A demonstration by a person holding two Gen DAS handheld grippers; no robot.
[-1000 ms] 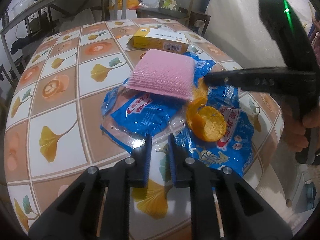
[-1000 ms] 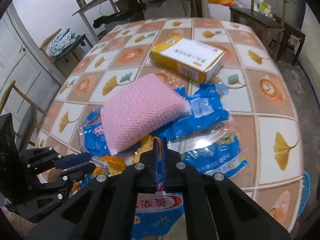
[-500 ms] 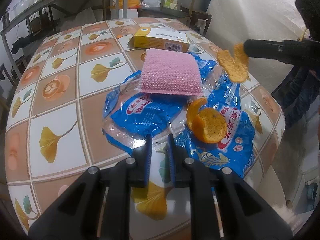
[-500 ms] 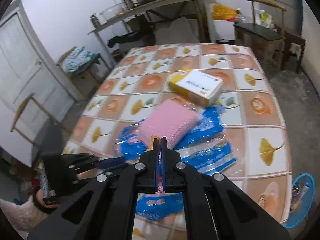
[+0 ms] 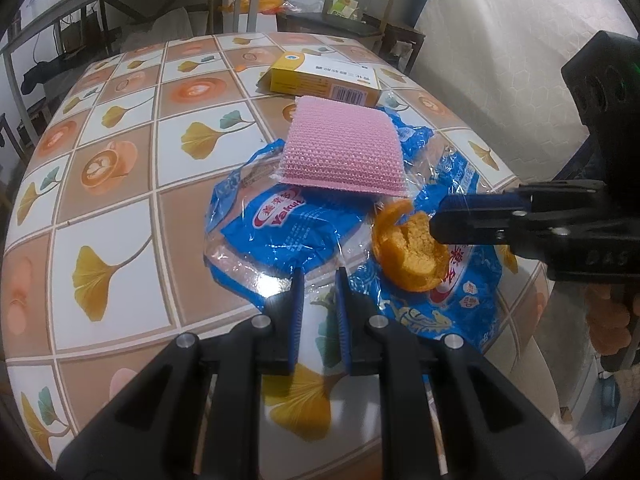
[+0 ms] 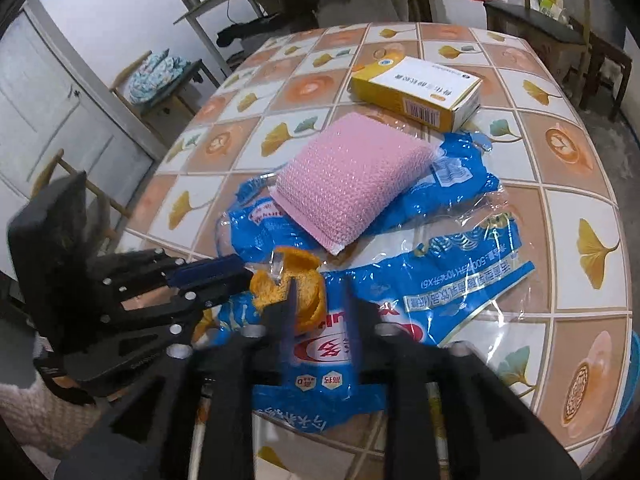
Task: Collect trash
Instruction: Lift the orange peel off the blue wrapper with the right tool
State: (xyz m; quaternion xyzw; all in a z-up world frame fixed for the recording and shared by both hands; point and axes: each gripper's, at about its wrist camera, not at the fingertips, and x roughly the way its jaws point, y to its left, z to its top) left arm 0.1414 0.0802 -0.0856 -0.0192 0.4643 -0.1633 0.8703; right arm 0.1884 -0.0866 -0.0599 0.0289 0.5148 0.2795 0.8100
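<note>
An orange peel (image 5: 412,254) lies on crumpled blue plastic wrappers (image 5: 292,232) near the table's front edge; it also shows in the right wrist view (image 6: 298,286). A pink bubble-wrap pouch (image 5: 340,148) rests on the wrappers, with a yellow and white box (image 5: 324,80) behind it. My left gripper (image 5: 319,284) is narrowly open and empty, just before the wrappers. My right gripper (image 6: 318,296) is open, blurred, its left finger at the peel; in the left wrist view its fingertips (image 5: 440,226) touch the peel's right side.
The tiled table (image 5: 120,168) with ginkgo-leaf pattern curves off at right and front. Wooden chairs (image 5: 360,12) and a metal shelf (image 5: 60,4) stand behind. A white door (image 6: 48,112) is at left, and a blue basket (image 6: 634,364) sits on the floor at right.
My right gripper carried a piece of peel up and away off the table, then came back down empty and opened at the remaining peel. My left gripper has stayed put.
</note>
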